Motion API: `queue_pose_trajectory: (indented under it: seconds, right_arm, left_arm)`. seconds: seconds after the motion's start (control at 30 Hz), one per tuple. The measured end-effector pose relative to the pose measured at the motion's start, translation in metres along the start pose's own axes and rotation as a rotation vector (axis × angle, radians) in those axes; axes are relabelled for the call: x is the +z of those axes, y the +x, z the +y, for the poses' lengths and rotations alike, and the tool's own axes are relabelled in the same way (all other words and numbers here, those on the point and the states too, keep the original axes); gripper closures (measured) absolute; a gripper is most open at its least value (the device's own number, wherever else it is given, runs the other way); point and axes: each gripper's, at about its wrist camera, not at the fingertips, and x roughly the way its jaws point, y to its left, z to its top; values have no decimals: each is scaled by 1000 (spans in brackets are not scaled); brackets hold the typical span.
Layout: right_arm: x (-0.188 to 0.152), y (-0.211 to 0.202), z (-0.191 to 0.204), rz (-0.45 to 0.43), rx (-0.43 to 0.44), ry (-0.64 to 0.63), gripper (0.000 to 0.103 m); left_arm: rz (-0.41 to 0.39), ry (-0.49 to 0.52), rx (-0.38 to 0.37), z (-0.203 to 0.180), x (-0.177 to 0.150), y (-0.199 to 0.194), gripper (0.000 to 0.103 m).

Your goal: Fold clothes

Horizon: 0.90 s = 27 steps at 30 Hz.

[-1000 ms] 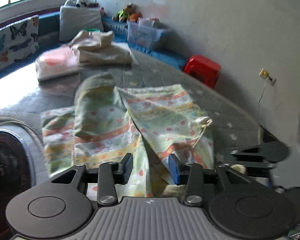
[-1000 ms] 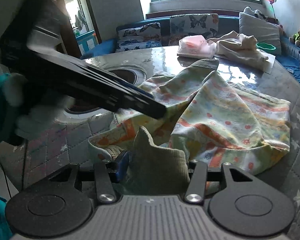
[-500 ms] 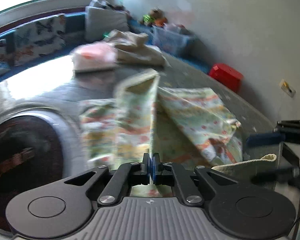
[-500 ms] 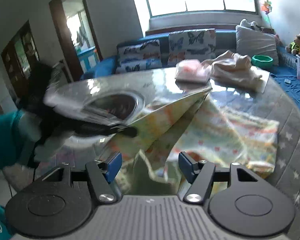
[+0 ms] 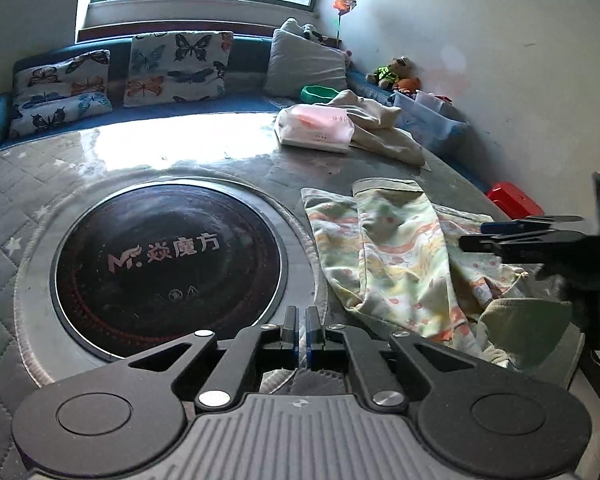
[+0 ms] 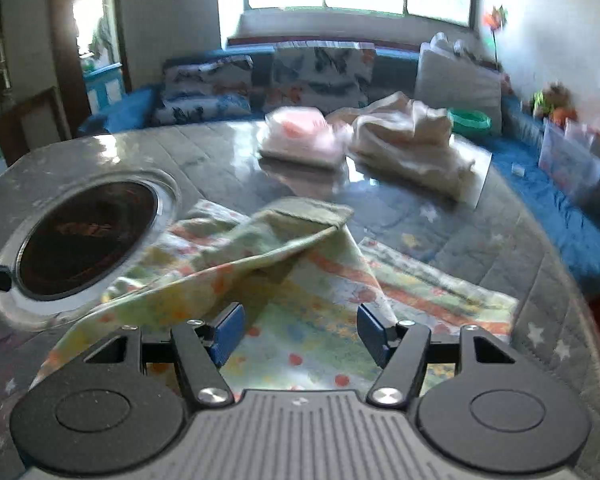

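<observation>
L tongs (image 5: pixel 302 334) moved off printed garment (image 5: pixel 396 256), now closed empty; R tongs (image 6: pixel 300 334) wide apart, empty.

The black plastic left gripper (image 5: pixel 301 334) is showing blue rubber pads (image 5: pixel 309 334) on its fingertips, silver screw heads on its linkage arms, round discs at both sides and a ribbed grey base. The matching black right gripper (image 6: pixel 300 334) is wearing the same blue pads (image 6: pixel 370 330), screws and ribbing.
</observation>
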Motion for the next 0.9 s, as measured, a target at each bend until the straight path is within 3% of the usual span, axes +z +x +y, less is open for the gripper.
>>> queue_pose_trajectory:
  seconds: [0.13, 0.37, 0.6, 0.9]
  right_arm:
    - [7, 20, 1, 16, 0, -3, 39]
    - [23, 29, 22, -25, 92, -43, 39]
    - [29, 35, 19, -23, 134, -41, 39]
    - [36, 44, -6, -12, 214, 79, 39]
  left_arm:
    - [-7, 14, -45, -14, 13, 11, 89]
    - [-27, 34, -86, -39, 41, 35, 72]
    - [20, 98, -144, -61, 47, 62, 49]
    - [103, 166, -143, -91, 59, 124, 50]
